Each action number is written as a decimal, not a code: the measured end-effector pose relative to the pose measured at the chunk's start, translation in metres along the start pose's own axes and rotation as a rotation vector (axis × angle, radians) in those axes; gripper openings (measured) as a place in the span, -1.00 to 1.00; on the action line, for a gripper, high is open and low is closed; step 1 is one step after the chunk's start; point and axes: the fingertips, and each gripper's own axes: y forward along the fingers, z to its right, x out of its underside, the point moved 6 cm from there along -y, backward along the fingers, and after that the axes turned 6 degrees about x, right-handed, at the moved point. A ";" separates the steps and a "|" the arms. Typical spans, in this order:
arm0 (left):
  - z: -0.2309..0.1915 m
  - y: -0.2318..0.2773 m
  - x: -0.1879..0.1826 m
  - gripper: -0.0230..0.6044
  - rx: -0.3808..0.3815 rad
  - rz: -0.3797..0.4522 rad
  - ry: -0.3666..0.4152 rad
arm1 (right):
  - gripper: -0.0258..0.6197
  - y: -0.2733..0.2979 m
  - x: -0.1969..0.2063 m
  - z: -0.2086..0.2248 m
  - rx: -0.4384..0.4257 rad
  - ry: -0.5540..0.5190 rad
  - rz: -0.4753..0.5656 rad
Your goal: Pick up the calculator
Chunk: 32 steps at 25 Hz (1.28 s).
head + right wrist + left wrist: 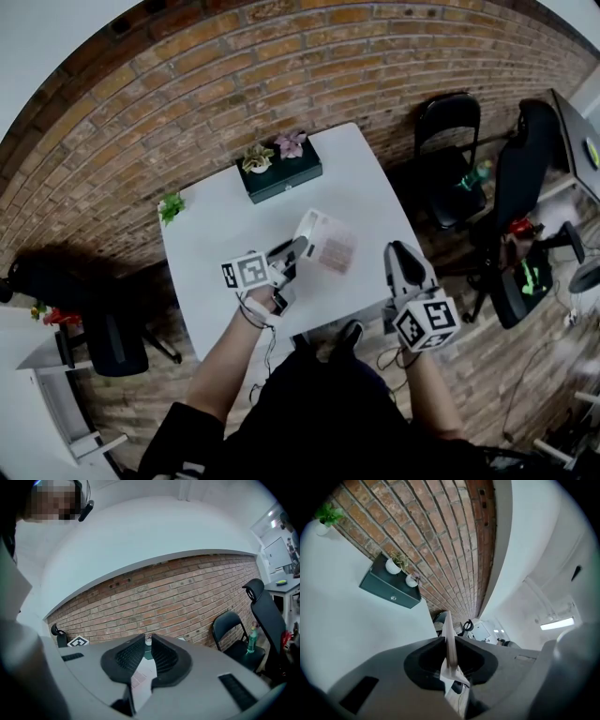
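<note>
Your left gripper [296, 251] is clamping the calculator [330, 246] by one edge and holding it tilted above the white table [211, 230], apparently clear of the surface. Your right gripper [397, 253] is hovering off to the side, its jaws slightly parted and empty. The pick-up is looking essentially done; you are left only with holding it steady.

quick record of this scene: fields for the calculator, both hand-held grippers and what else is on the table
calculator: pale, tilted, gripped at one edge over the white table
left hand-held gripper: shut on the calculator
right hand-held gripper: jaws slightly apart, nothing between them
also on table: dark green cash box with two potted plants on top; small plant at a corner
</note>
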 end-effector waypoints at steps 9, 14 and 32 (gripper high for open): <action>0.045 -0.026 -0.014 -0.75 0.078 0.149 -0.128 | -0.81 -0.012 -0.019 -0.012 -0.026 0.016 0.048; 0.065 -0.048 -0.030 -0.75 0.066 0.212 -0.128 | -0.78 -0.011 -0.030 -0.025 -0.045 -0.049 0.048; 0.101 -0.103 -0.066 -0.75 0.110 0.314 -0.122 | -0.88 -0.012 -0.061 -0.061 -0.037 -0.118 0.131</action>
